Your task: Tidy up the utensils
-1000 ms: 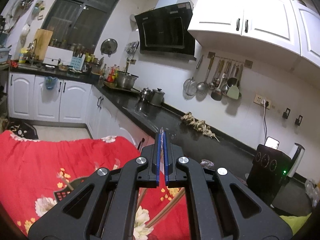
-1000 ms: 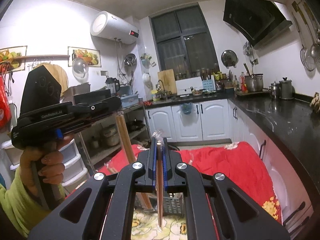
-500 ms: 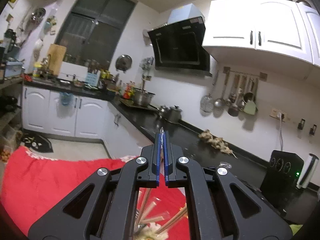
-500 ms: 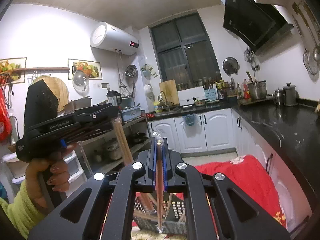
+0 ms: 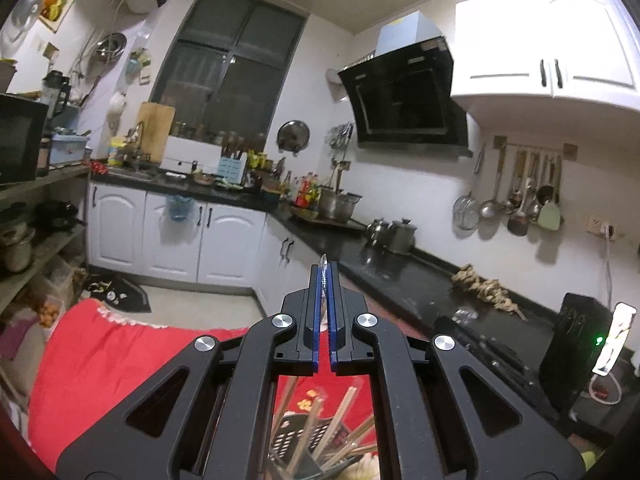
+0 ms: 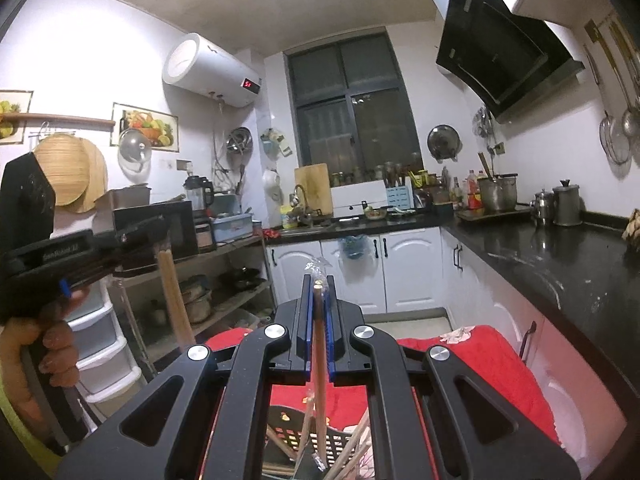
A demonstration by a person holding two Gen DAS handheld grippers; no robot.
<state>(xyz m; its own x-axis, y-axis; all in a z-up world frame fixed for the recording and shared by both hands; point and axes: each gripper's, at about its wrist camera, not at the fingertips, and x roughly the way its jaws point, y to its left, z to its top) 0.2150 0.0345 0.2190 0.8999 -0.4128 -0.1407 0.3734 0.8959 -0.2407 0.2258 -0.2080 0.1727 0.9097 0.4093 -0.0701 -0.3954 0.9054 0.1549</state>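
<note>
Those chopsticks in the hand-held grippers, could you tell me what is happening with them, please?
A person is sorting chopsticks in a kitchen. The right hand-held gripper is shut on one wooden chopstick, held upright over a black slotted basket already holding several more. The left hand-held gripper is shut on another chopstick hanging down. The basket sits on a red floral cloth.

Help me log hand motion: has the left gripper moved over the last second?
Yes. The left gripper swung left: it pointed below the range hood before, and now points left of it, nearer the window.
</note>
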